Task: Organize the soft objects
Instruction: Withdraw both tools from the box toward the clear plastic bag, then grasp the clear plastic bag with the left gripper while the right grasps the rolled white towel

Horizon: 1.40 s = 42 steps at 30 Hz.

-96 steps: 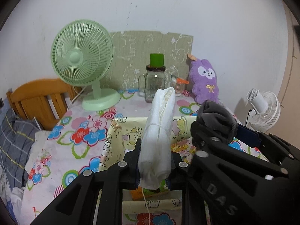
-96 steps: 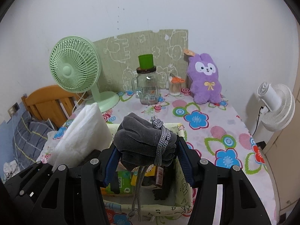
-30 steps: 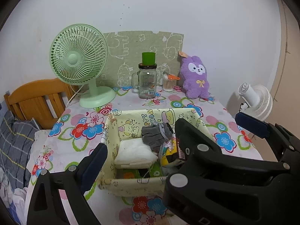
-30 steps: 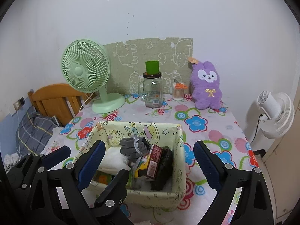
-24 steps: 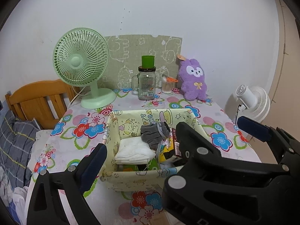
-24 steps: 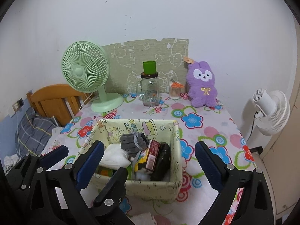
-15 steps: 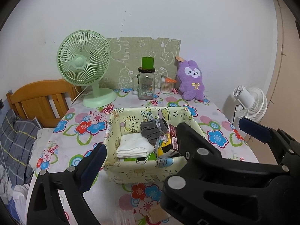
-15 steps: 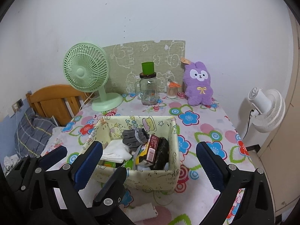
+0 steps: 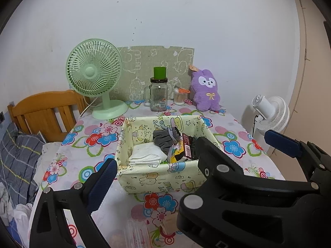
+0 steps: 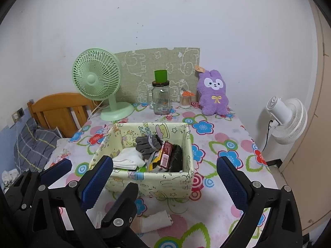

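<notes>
The floral-clothed surface (image 10: 225,136) carries everything, and the cartoon-print fabric bin (image 10: 153,184) near its middle serves as the landmark. Behind the bin, against the wall, stand a green desk fan (image 10: 97,82), a purple plush rabbit (image 10: 214,92), and between them a glass mug jar (image 10: 161,99) with a green cup on its lid. Inside the bin lie a folded white cloth (image 10: 128,160) on its left side and a grey bundle tied with cord (image 10: 148,142) toward its back, beside some snack packets (image 10: 165,155). In front of the bin, loose on the surface, lies a small rolled white cloth (image 10: 154,220). The left claw (image 9: 155,165) and the right claw (image 10: 165,175) both hover in front of the bin, spread wide and holding nothing. Judging by this, two soft pieces are already stowed; the rolled cloth in front of the bin looks like the next to go in, and the plush rabbit behind it may or may not belong to the job.
</notes>
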Each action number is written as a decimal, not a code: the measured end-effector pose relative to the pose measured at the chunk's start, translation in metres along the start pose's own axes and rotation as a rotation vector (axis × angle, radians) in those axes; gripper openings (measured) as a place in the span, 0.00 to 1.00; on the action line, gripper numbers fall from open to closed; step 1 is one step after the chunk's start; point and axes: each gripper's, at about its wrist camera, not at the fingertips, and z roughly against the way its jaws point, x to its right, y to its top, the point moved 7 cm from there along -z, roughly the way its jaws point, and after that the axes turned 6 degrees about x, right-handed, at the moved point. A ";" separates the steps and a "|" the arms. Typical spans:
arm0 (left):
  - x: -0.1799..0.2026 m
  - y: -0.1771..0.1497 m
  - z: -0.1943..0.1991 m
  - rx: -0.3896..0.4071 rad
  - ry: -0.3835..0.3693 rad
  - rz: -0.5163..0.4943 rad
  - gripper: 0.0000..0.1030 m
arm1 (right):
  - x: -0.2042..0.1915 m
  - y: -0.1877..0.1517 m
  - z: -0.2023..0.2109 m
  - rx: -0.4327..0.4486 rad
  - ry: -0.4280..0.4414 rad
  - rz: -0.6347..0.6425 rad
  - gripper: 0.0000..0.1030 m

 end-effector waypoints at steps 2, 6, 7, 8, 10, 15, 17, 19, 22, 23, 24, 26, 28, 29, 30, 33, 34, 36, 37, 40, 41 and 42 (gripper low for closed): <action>0.001 -0.002 0.004 0.007 -0.001 -0.001 0.96 | 0.000 -0.001 0.004 0.007 -0.002 0.001 0.99; 0.002 -0.006 0.012 0.028 0.025 -0.015 0.96 | -0.001 -0.006 0.010 0.017 -0.019 0.006 0.99; 0.001 -0.008 0.013 0.029 0.028 -0.012 0.96 | -0.001 -0.008 0.011 0.017 -0.024 0.007 0.99; 0.000 -0.009 0.014 0.028 0.027 -0.007 0.96 | -0.001 -0.010 0.013 0.019 -0.028 0.008 0.99; 0.000 -0.013 0.016 0.027 0.025 0.000 0.96 | -0.002 -0.013 0.015 0.018 -0.031 0.012 0.99; 0.000 -0.018 0.020 0.032 0.028 0.002 0.96 | -0.004 -0.020 0.021 0.019 -0.025 0.019 0.99; 0.000 -0.022 0.023 0.032 0.027 0.002 0.96 | -0.005 -0.023 0.022 0.015 -0.024 0.022 0.99; -0.001 -0.024 0.024 0.031 0.026 -0.001 0.96 | -0.006 -0.026 0.024 0.012 -0.022 0.022 0.99; 0.000 -0.029 0.026 0.024 0.019 -0.006 0.94 | -0.007 -0.029 0.026 0.020 -0.015 0.013 0.99; 0.000 -0.030 0.027 0.021 0.016 -0.007 0.94 | -0.007 -0.031 0.026 0.019 -0.012 0.009 0.99; 0.000 -0.032 0.027 0.019 0.016 -0.009 0.94 | -0.008 -0.033 0.025 0.016 -0.010 0.006 0.99; -0.001 -0.036 0.027 0.013 0.016 -0.013 0.94 | -0.008 -0.037 0.026 0.013 -0.010 0.002 0.99; -0.001 -0.040 0.028 0.012 0.018 -0.018 0.94 | -0.008 -0.041 0.026 0.010 -0.007 -0.002 0.99; -0.001 -0.041 0.028 0.012 0.020 -0.020 0.94 | -0.008 -0.043 0.026 0.008 -0.006 -0.003 0.99; 0.000 -0.043 0.028 0.015 0.021 -0.023 0.94 | -0.008 -0.045 0.026 0.010 -0.005 -0.005 0.98; 0.000 -0.049 0.026 0.016 0.022 -0.025 0.94 | -0.008 -0.051 0.025 0.014 -0.009 -0.006 0.99; -0.001 -0.050 0.027 0.017 0.025 -0.024 0.94 | -0.008 -0.053 0.025 0.012 -0.013 -0.008 0.98; -0.001 -0.055 0.026 0.022 0.033 -0.028 0.94 | -0.008 -0.059 0.023 -0.001 -0.014 -0.005 0.99; -0.002 -0.057 0.026 0.019 0.036 -0.026 0.94 | -0.009 -0.062 0.021 -0.010 -0.010 -0.005 0.98; -0.003 -0.066 0.021 -0.003 0.032 -0.019 0.94 | -0.010 -0.071 0.015 -0.056 0.001 0.002 0.98; -0.003 -0.069 0.020 -0.008 0.026 -0.018 0.94 | -0.011 -0.074 0.013 -0.066 0.006 0.005 0.98; -0.003 -0.072 0.018 -0.011 0.017 -0.018 0.94 | -0.011 -0.078 0.012 -0.074 0.006 0.011 0.98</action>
